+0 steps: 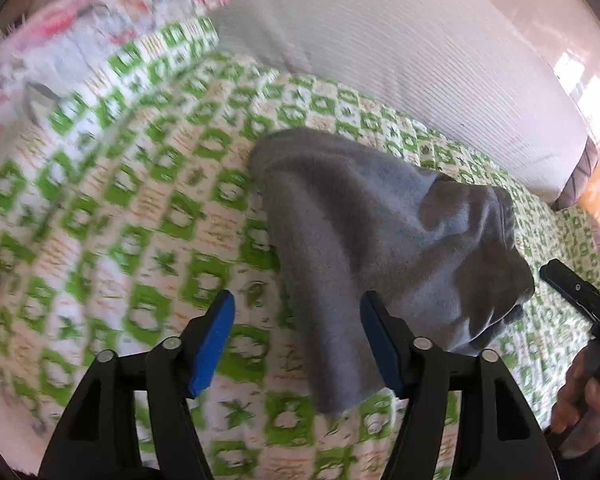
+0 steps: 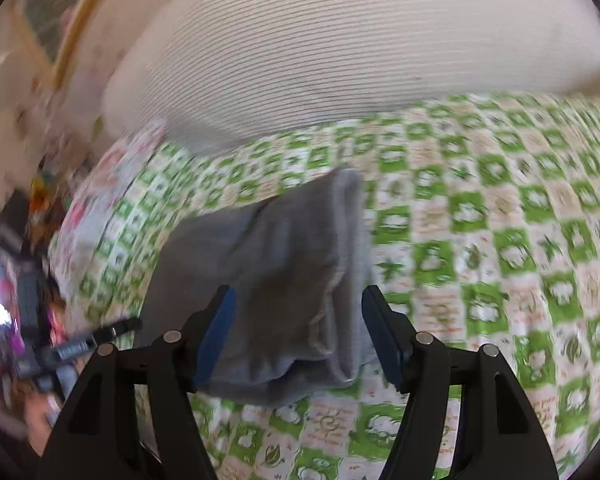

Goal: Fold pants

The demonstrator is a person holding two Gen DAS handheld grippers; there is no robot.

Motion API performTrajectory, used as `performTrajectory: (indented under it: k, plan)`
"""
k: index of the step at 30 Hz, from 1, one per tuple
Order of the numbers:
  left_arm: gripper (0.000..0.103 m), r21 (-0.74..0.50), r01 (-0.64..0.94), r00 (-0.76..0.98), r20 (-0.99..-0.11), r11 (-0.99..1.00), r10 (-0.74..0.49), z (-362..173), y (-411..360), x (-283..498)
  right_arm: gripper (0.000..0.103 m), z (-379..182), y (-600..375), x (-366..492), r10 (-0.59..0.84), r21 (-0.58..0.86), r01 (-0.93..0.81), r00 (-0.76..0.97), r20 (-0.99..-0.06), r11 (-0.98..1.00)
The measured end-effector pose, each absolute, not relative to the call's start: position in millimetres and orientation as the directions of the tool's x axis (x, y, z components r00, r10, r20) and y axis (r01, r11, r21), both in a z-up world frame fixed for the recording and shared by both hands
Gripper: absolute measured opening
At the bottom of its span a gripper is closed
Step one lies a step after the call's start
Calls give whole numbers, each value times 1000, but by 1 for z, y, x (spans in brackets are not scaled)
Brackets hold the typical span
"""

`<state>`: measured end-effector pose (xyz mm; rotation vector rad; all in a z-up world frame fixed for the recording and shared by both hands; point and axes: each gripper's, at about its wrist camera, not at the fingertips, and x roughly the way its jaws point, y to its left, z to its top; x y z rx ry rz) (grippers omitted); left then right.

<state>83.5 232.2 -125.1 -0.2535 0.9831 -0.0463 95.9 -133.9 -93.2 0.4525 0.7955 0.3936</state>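
In the left wrist view, the left gripper is hovering with its blue-padded tongs standing apart, gripping nothing; the folded grey fleece pants are lying on the green-and-white checked quilt, their near edge just beside the right-hand pad.

In the right wrist view, the right gripper is hanging with tongs apart, the pants lying between them, unclamped, on the quilt.

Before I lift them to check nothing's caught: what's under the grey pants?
The grey pants lie folded on the green-and-white checked bedspread. Only bedspread shows around their edges; whatever lies beneath or within the folds is covered.
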Motion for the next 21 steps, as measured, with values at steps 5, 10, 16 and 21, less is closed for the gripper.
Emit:
performTrajectory:
  k: [5,10,16,21]
  plan:
    - [78,-257,-109,575,-804,960,-150,-118,237,61,85,-94,-98,95,515,402,-324,585,-626,856]
    - [79,-205,-90,589,-800,975,-114,-110,222,47,85,-144,-116,114,373,347,-146,492,-787,926]
    - [81,-98,-42,611,-790,994,-52,-99,200,40,85,-114,-143,83,496,464,-216,577,-649,859]
    - [82,-77,-18,624,-780,997,-49,-93,190,37,87,-90,-133,67,538,409,-351,586,-606,843]
